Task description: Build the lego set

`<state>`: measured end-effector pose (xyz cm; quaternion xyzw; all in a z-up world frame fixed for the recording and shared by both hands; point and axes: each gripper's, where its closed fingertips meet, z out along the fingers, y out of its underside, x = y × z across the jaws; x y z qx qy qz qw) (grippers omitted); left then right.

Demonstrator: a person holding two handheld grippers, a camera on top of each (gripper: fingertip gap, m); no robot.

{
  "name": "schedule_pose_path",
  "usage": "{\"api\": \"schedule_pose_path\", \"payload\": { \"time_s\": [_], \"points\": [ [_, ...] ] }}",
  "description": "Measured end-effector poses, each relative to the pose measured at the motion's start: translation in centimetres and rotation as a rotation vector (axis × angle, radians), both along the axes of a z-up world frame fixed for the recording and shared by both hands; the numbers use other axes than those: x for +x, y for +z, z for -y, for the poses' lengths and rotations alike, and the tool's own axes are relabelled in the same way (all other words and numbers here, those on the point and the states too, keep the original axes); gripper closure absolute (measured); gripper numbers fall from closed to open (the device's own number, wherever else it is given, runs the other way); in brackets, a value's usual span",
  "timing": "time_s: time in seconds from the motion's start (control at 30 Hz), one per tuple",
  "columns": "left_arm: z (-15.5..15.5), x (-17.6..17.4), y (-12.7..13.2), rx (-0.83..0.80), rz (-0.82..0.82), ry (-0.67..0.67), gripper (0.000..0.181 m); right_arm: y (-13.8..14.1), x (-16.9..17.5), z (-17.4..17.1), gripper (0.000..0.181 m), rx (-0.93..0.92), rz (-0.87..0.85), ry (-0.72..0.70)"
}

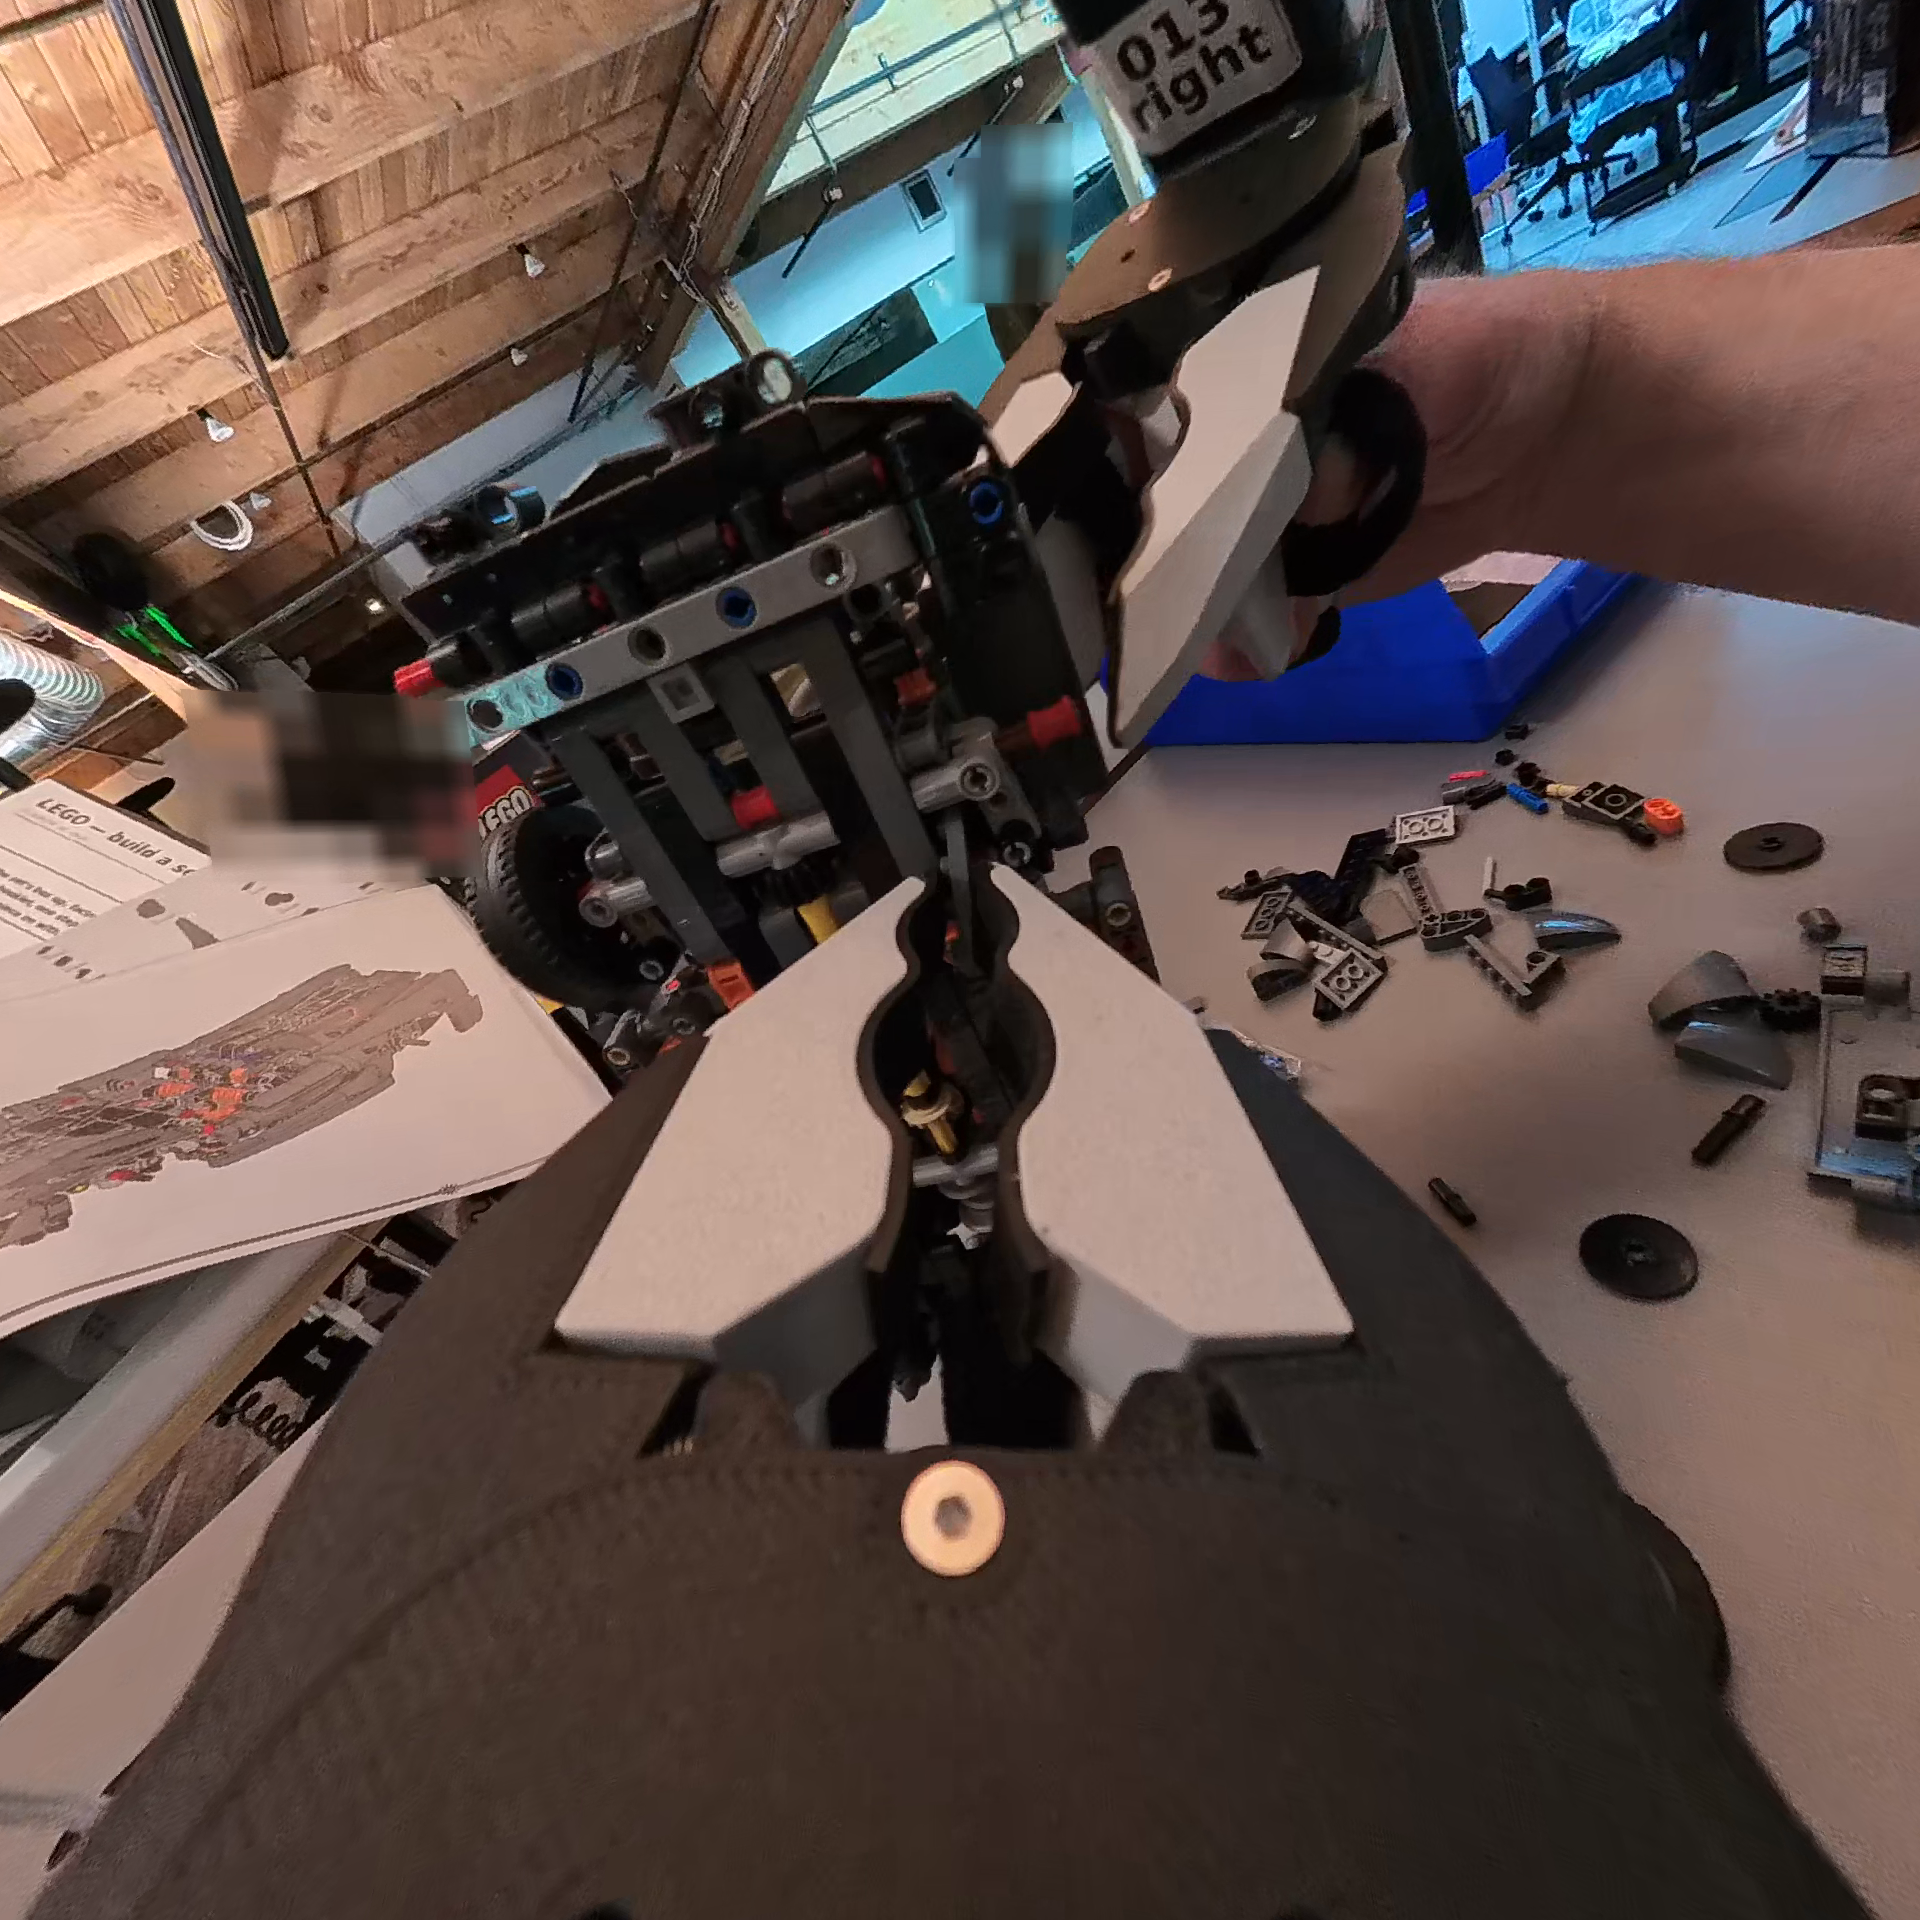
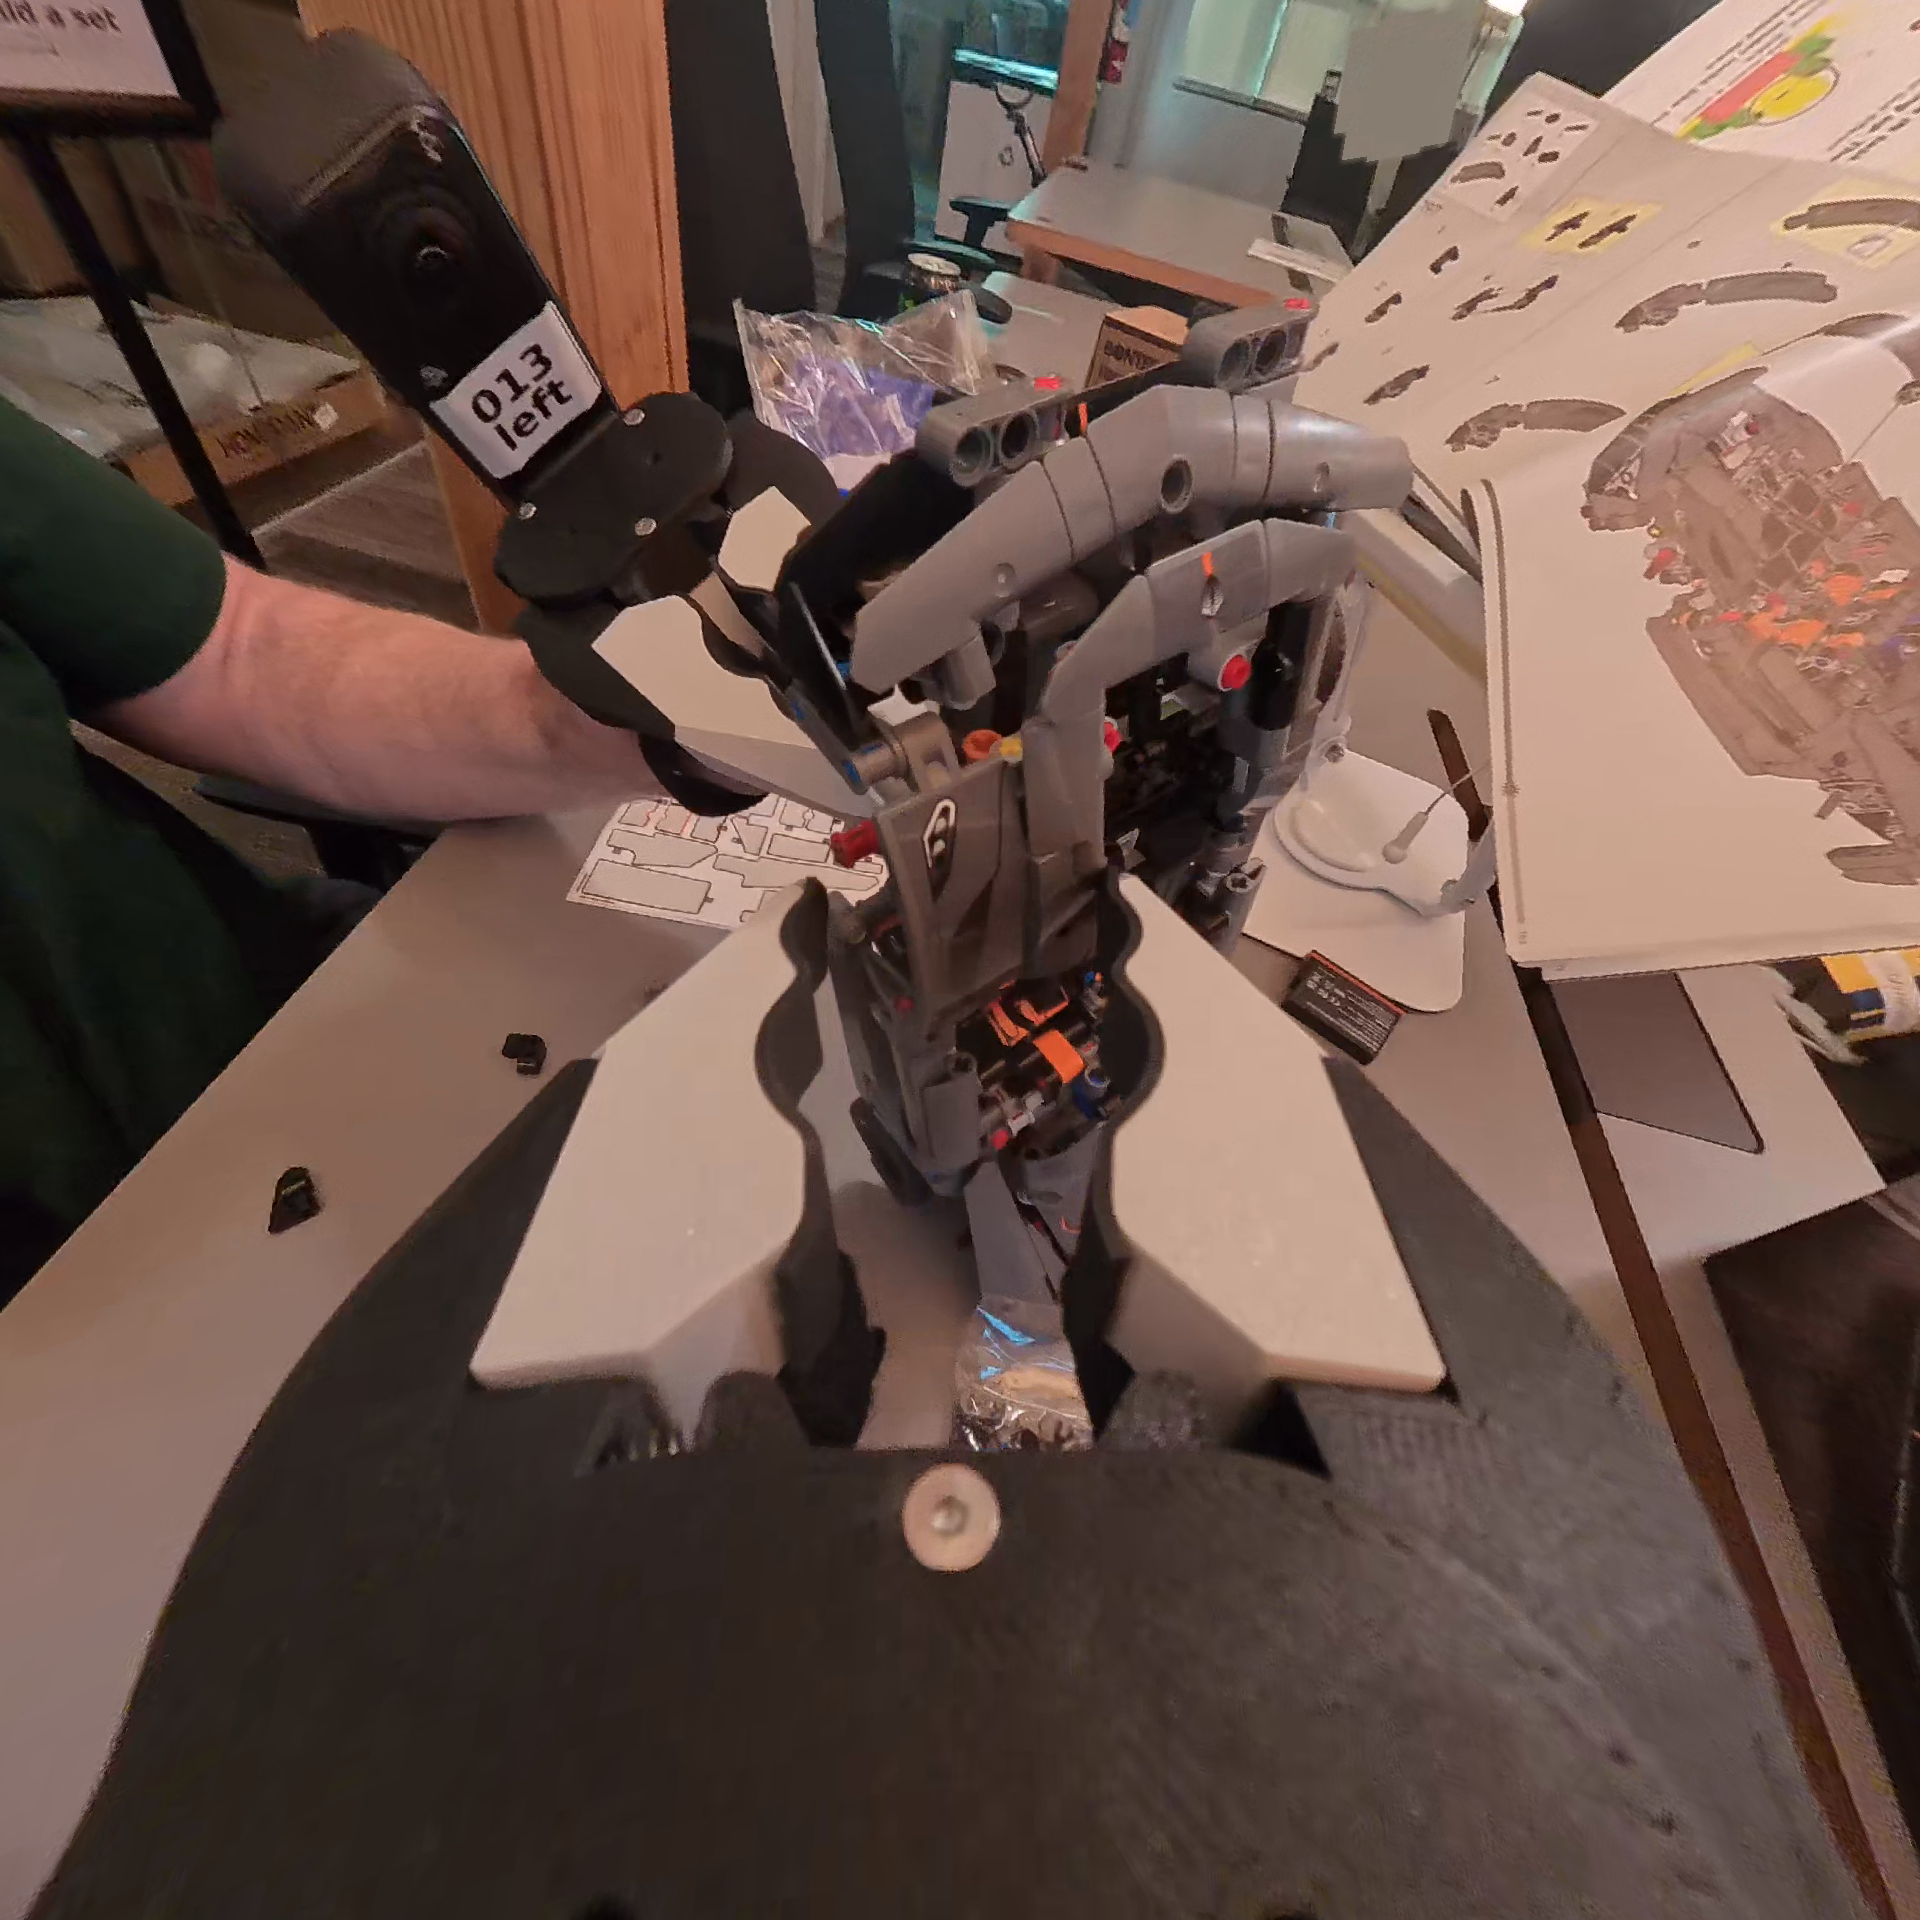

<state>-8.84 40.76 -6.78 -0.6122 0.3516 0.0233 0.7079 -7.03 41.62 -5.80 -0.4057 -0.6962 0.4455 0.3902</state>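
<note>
A partly built grey and black lego car model [image 1: 727,644] is held up off the grey table [image 1: 1558,1455], between both grippers. My left gripper [image 1: 958,894] is shut on a thin black part at the model's end. It also shows in the right wrist view [image 2: 842,779], at the model's upper left. My right gripper [image 2: 966,904] is clamped around the model's [image 2: 1091,540] body, with grey panels and orange parts between its fingers. In the left wrist view the right gripper [image 1: 1070,561] sits on the model's right side.
Loose lego pieces [image 1: 1403,914] and black discs [image 1: 1636,1257] lie on the table to the right, before a blue bin [image 1: 1371,665]. An open instruction booklet [image 2: 1714,623] stands close by. A sticker sheet [image 2: 707,862], a plastic bag [image 2: 862,364] and a small black piece [image 2: 294,1200] lie around. Left and right tips are no more than a few centimetres apart.
</note>
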Motion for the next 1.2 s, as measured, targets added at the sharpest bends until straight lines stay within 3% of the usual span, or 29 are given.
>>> {"api": "schedule_pose_path", "payload": {
  "time_s": [0.1, 0.4, 0.93, 1.07, 1.2],
  "points": [
    [0.18, 0.15, -0.05, 0.003, -0.003, -0.020, 0.178, 0.17, 0.06, -0.16, 0.140, -0.033, -0.024, 0.012],
    [0.18, 0.08, 0.03, 0.000, 0.009, -0.024, 0.179, 0.35, -0.09, 0.06, 0.135, -0.071, -0.025, 0.022],
    [0.33, 0.20, 0.26, 0.014, 0.000, -0.028, 0.179, 0.63, -0.29, 0.08, 0.137, -0.085, -0.030, 0.015],
    [0.63, 0.73, 0.32, 0.025, -0.016, -0.049, 0.179, 0.75, -0.38, -0.15, 0.148, -0.068, -0.035, -0.008],
    [0.51, 0.65, 0.32, 0.024, -0.009, -0.042, 0.179, 0.66, -0.18, -0.04, 0.142, -0.073, -0.034, 0.003]
  ]
}}
